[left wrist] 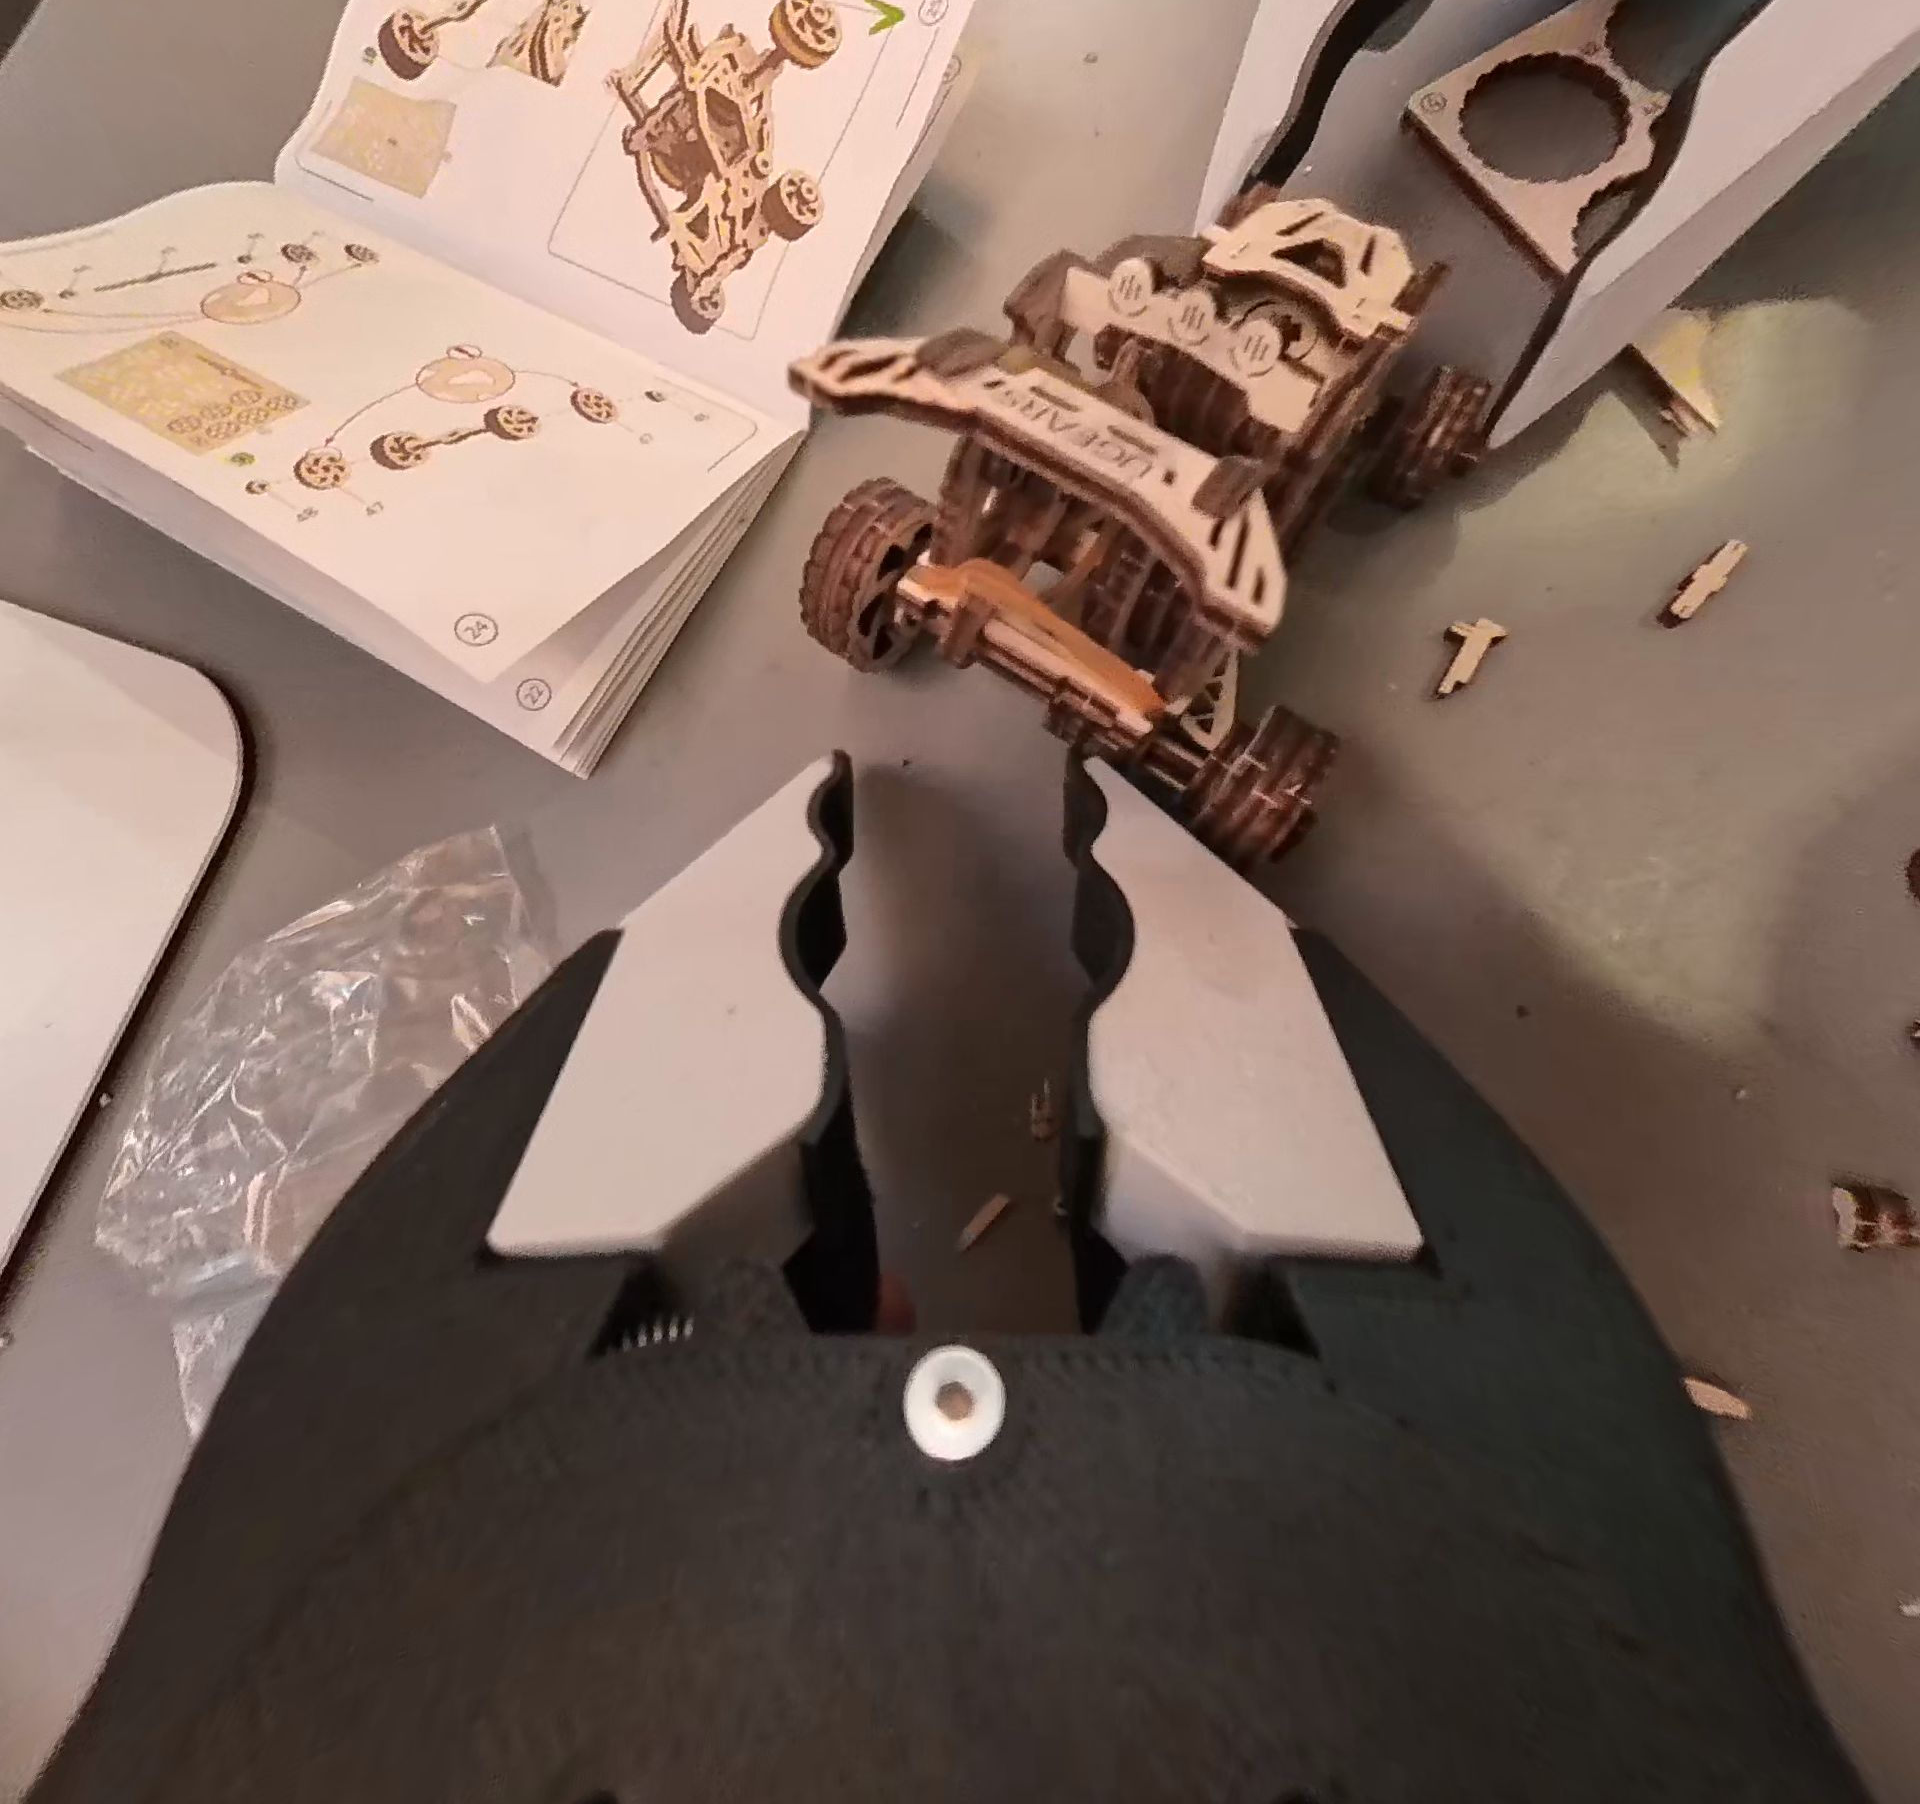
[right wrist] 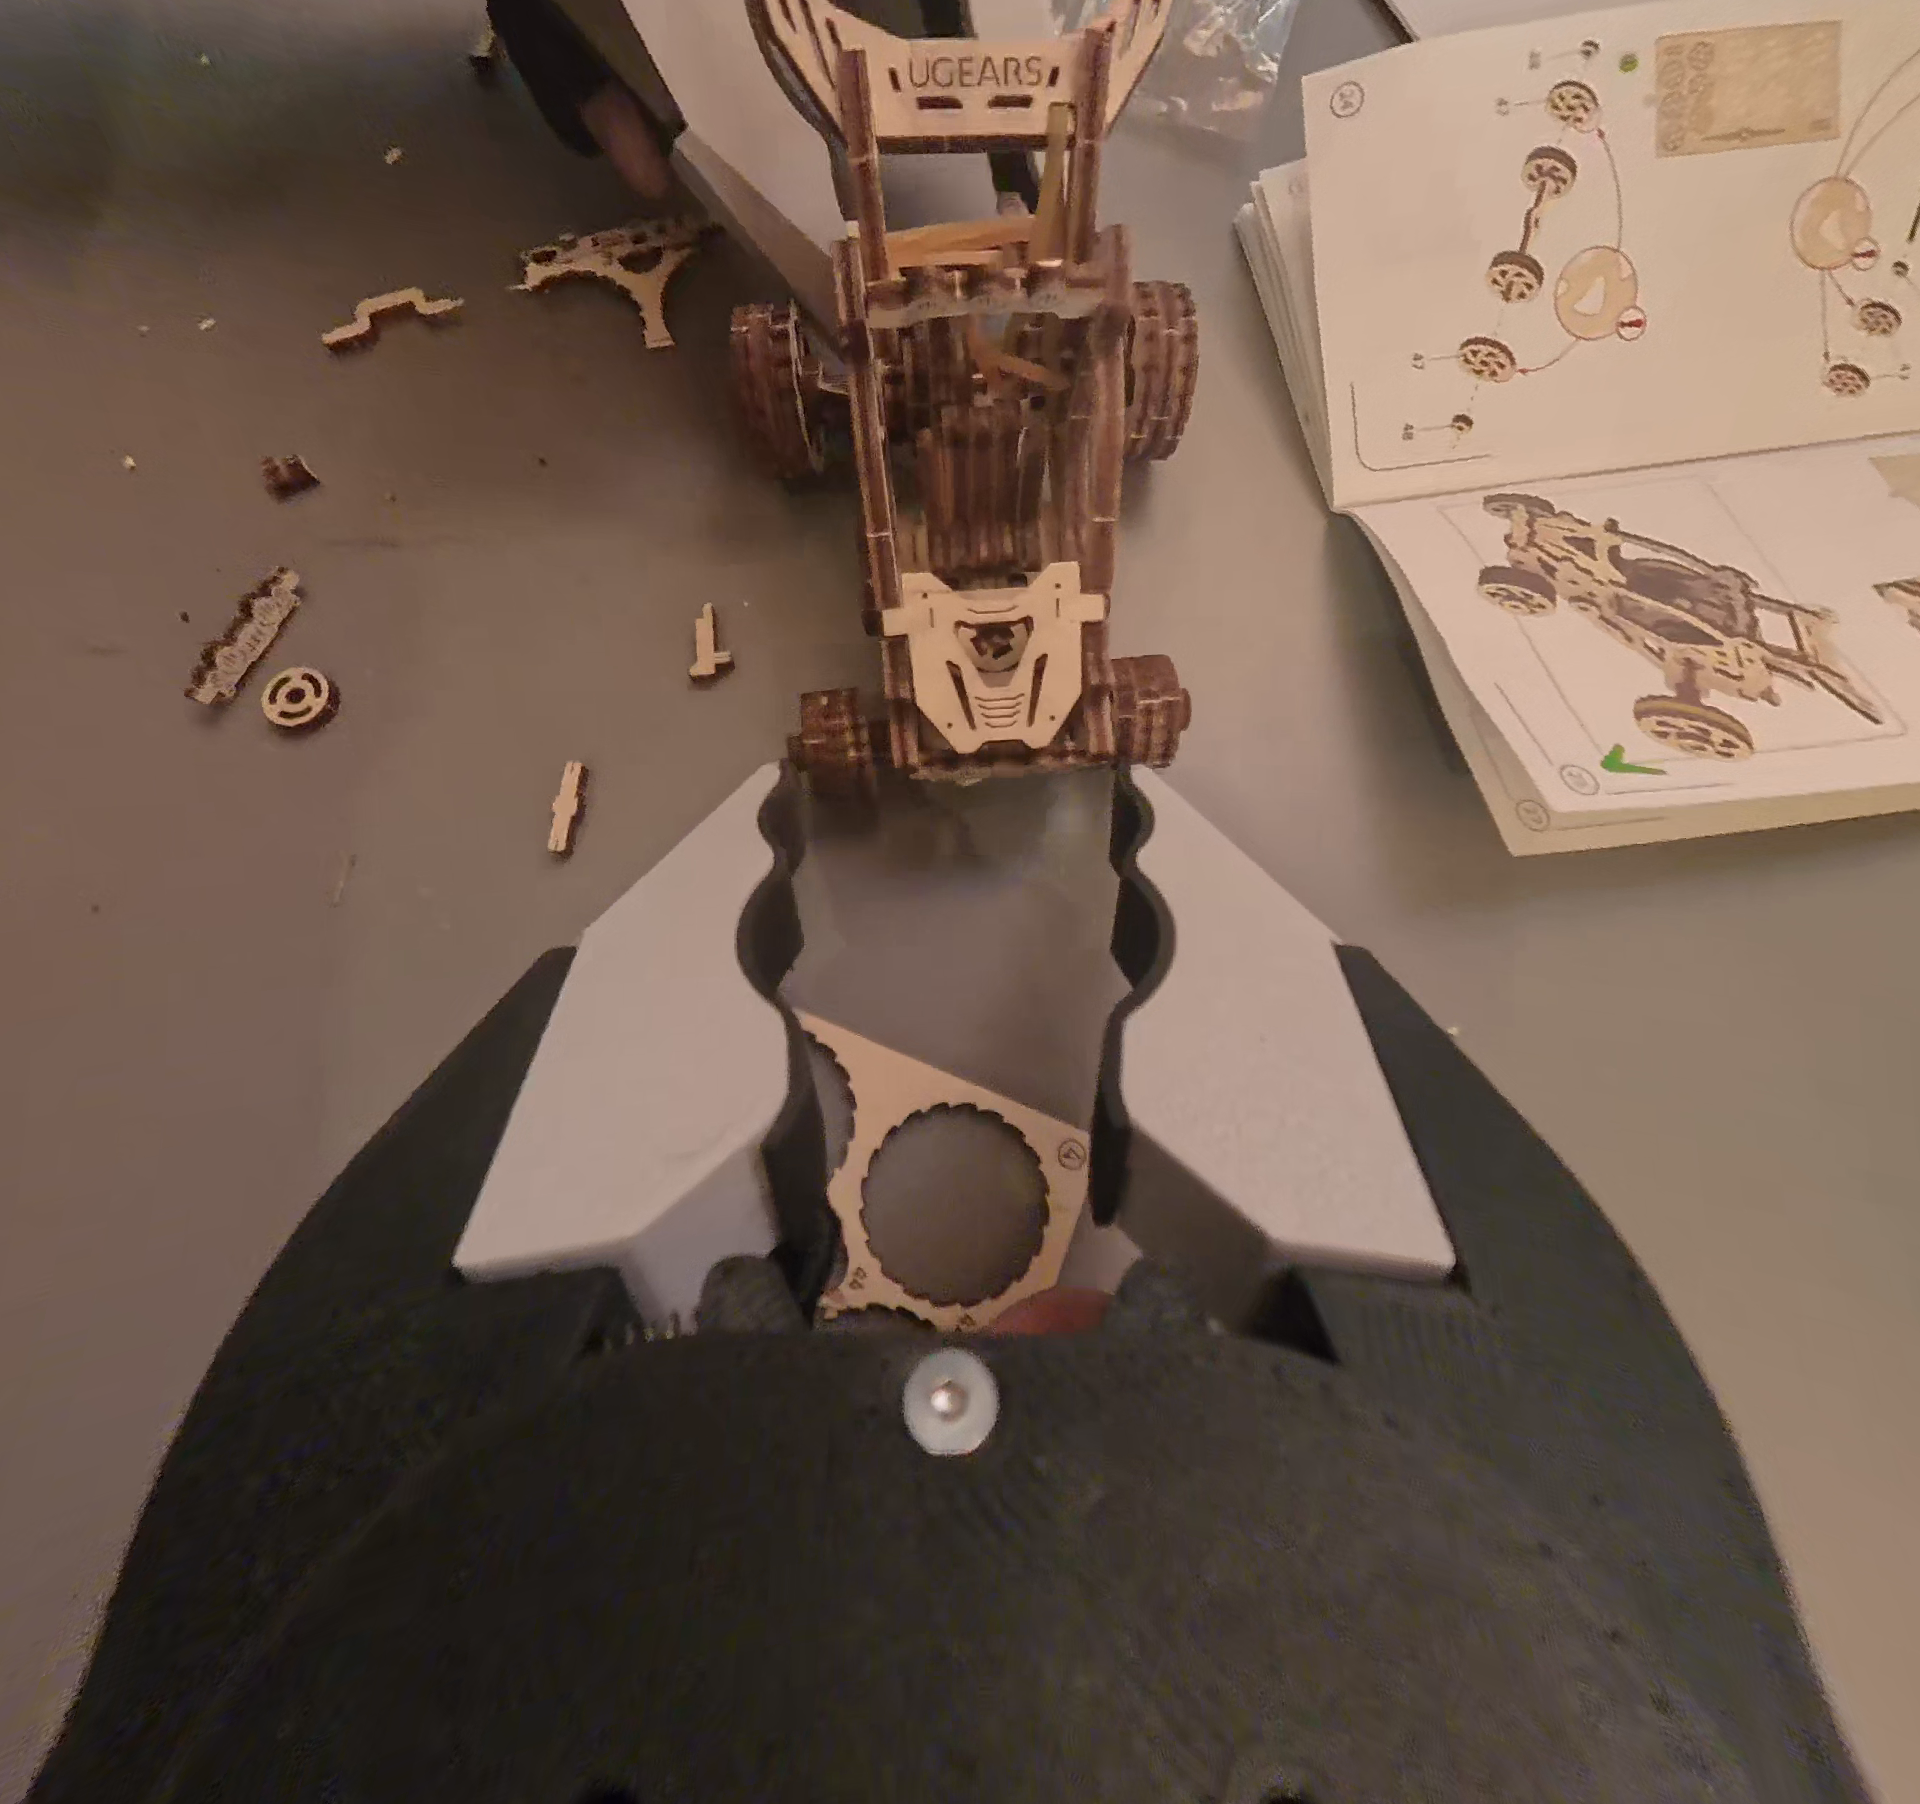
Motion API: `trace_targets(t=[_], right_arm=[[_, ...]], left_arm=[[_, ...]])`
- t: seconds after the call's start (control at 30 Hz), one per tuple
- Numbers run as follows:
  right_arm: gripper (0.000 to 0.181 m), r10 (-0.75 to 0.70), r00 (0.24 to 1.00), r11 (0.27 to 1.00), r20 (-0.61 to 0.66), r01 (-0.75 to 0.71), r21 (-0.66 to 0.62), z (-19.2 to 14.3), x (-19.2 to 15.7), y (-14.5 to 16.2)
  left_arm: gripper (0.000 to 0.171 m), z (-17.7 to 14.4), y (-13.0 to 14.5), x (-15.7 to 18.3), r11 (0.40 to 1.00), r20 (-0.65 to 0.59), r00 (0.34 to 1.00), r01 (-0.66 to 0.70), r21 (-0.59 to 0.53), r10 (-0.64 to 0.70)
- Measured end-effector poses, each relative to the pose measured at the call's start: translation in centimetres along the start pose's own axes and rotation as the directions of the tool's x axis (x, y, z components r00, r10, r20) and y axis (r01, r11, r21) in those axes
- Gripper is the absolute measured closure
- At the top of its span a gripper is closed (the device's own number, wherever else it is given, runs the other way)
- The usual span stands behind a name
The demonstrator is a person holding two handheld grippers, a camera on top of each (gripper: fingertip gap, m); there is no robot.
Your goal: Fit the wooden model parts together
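Observation:
A wooden model car (left wrist: pixel 1122 507) with a rear wing stands on the grey table; it also shows in the right wrist view (right wrist: pixel 987 466), nose toward the camera. My left gripper (left wrist: pixel 956 778) is open and empty, its fingertips just behind the car's rear, beside a rear wheel (left wrist: pixel 1268 788). My right gripper (right wrist: pixel 951 788) sits at the car's nose and is shut on a flat wooden offcut with a round hole (right wrist: pixel 945 1193), wedged deep between the fingers. That offcut also shows in the left wrist view (left wrist: pixel 1507 113), in the far gripper.
An open instruction booklet (left wrist: pixel 436 320) lies left of the car and shows in the right wrist view (right wrist: pixel 1621 424). A crumpled clear plastic bag (left wrist: pixel 312 1048) and a white board (left wrist: pixel 94 871) lie near my left gripper. Loose wooden scraps (right wrist: pixel 249 632) lie scattered beside the car. The gap from one gripper's tips to the other's is roughly 10 cm.

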State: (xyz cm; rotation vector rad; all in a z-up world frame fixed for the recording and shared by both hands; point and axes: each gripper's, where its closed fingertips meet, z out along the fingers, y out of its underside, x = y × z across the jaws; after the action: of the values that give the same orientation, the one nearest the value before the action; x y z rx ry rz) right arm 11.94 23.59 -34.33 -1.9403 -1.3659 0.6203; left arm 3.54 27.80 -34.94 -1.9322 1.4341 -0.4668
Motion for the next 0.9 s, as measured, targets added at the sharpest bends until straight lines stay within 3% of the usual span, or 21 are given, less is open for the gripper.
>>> trace_targets(t=[0.4,0.5,0.57,0.63,0.77,0.9], right_arm=[[0.113,0.020,1.000,0.999,-0.023,-0.019,0.033,-1.5,0.2,0.0],[0.113,0.016,0.999,0.999,-0.046,-0.014,0.044,-2.4,0.3,0.1],[0.113,0.028,0.998,0.998,-0.047,-0.025,0.050,-2.8,0.2,0.4],[0.121,0.027,0.999,0.998,-0.041,-0.024,0.063,-3.1,-0.1,0.6],[0.121,0.036,0.998,0.996,-0.058,-0.031,0.081,-3.8,-0.4,0.9],[0.121,0.056,0.994,0.992,-0.096,-0.045,0.115,-5.2,-0.6,1.4]], left_arm=[[0.128,-1.3,0.8,-1.0,1.000,0.022,1.000,0.016,-0.004,-0.016],[0.125,-2.5,0.3,-0.7,0.998,-0.019,0.999,0.046,0.051,-0.045],[0.121,-3.4,-0.7,0.7,0.989,-0.110,0.992,0.070,0.129,-0.056],[0.120,-3.8,-1.2,1.4,0.981,-0.142,0.987,0.102,0.166,-0.078],[0.119,-3.7,-1.2,1.5,0.984,-0.079,0.995,0.072,0.165,-0.059],[0.112,-5.4,-3.3,0.3,0.971,0.009,1.000,-0.003,0.238,0.001]])
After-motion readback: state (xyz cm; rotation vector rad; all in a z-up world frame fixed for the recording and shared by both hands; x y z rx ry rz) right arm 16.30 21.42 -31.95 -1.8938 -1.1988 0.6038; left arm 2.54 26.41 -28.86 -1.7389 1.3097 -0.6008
